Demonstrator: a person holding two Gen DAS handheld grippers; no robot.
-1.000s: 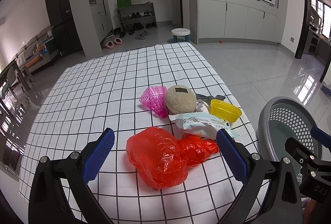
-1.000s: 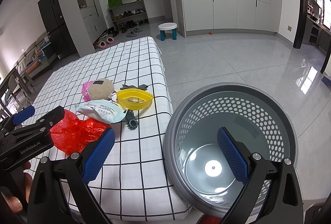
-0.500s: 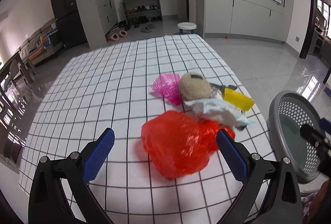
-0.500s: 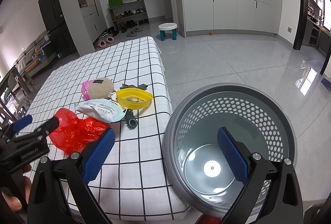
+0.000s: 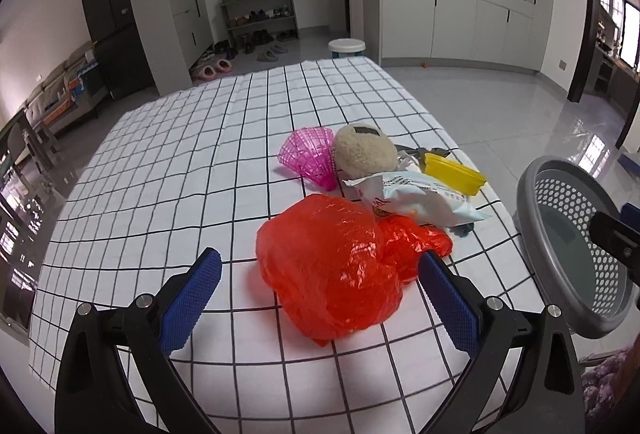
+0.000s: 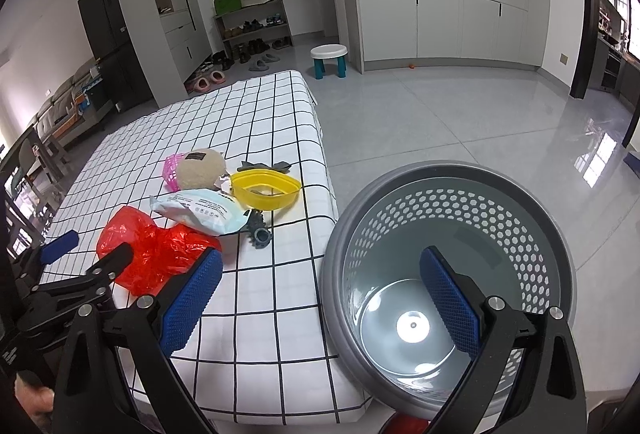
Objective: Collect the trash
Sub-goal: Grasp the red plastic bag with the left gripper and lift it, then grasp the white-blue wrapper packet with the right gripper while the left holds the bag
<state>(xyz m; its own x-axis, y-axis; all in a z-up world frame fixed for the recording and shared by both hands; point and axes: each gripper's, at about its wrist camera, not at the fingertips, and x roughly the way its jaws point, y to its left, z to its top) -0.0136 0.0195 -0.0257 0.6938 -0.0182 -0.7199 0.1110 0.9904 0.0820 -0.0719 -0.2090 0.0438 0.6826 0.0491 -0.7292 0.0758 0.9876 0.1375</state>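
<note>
Red plastic bag [image 5: 332,266], crumpled and puffed, lies on the checked cloth of the bench [image 5: 168,169], nearest of a small heap of litter and so, it seems, the first piece to be gathered. Left tool [image 5: 320,294] hangs low before it with jaws spread wide, one blue pad on either side of the bag and neither touching, holding nothing; such a stance suits a soft, shapeless thing that must be pinched across its bulk. Behind the bag rest a pale blue snack packet [image 5: 420,197], overlapping the bag's tail, then a yellow dish [image 5: 454,171], a fuzzy beige ball [image 5: 364,151] and a pink ribbed shell [image 5: 310,155], all close together near the bench's right edge. A dark spiked piece [image 6: 258,230] lies just beside the packet. Grey perforated bin [image 6: 448,266] stands off the bench at that same edge, probably kept there so each piece travels only a short way. Right tool [image 6: 320,298] hovers over the bin's rim, likewise wide open and empty, seemingly waiting to steady the bin or take a second piece. Bin interior shows no litter yet, so collection appears barely begun.
</note>
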